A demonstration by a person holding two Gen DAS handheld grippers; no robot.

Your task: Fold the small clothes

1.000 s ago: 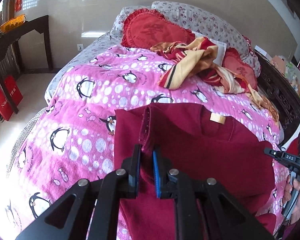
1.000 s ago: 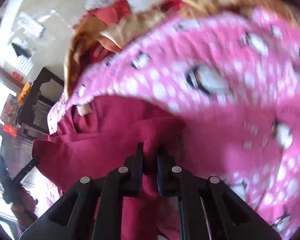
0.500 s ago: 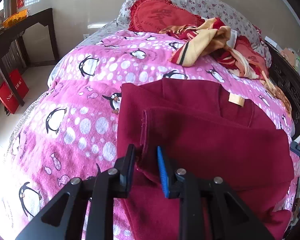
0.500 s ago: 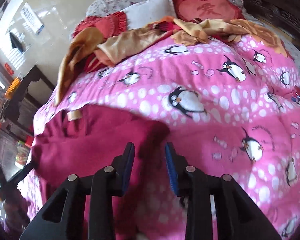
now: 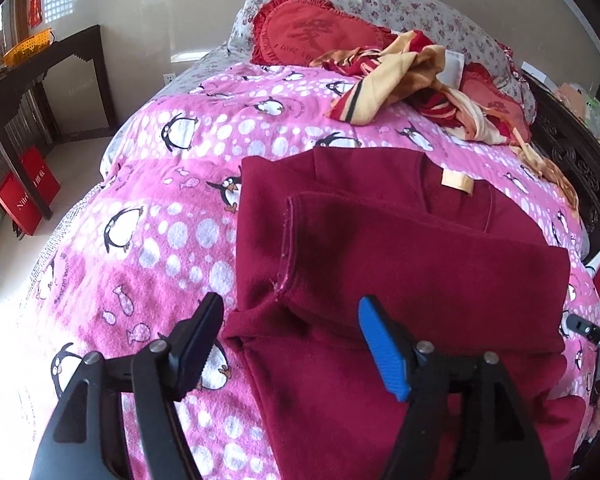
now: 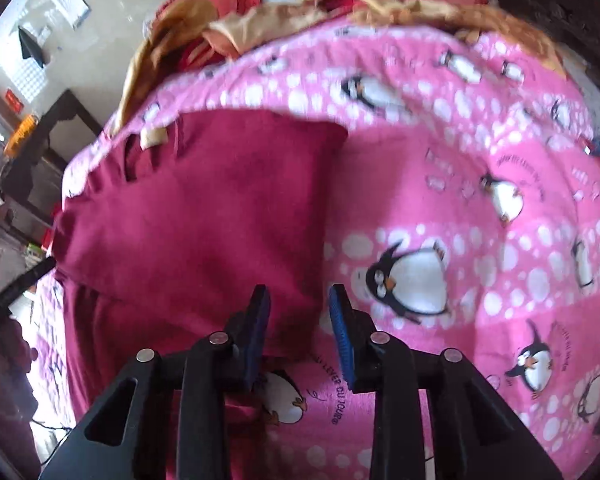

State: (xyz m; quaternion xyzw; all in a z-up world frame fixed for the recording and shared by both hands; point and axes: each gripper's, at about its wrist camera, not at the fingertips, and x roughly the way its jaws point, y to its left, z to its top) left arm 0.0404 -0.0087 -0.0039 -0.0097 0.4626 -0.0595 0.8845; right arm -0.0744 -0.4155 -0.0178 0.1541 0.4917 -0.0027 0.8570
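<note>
A dark red knit garment (image 5: pixel 400 264) lies on the pink penguin bedspread (image 5: pixel 160 220), its lower half folded up over the half with the tan neck label (image 5: pixel 456 182). My left gripper (image 5: pixel 290 304) hovers over the fold's left edge; its jaws are opening wide and press on nothing. In the right wrist view, the same garment (image 6: pixel 196 208) spreads to the left. My right gripper (image 6: pixel 299 292) stands a little open at the fold's right corner. The cloth edge lies beneath the gap, and the pads do not pinch it.
A heap of red and yellow clothes (image 5: pixel 400 76) and a red heart pillow (image 5: pixel 312 36) lie at the head of the bed. A dark carved bed frame (image 5: pixel 580 168) runs along the right. On the left, across the floor, stand a dark side table (image 5: pixel 40 64) and red bags (image 5: pixel 28 188).
Both grippers let go of the garment's hem, which now lies folded over the upper half. The left jaws spread wide and sank a little. The right gripper slid along the bedspread.
</note>
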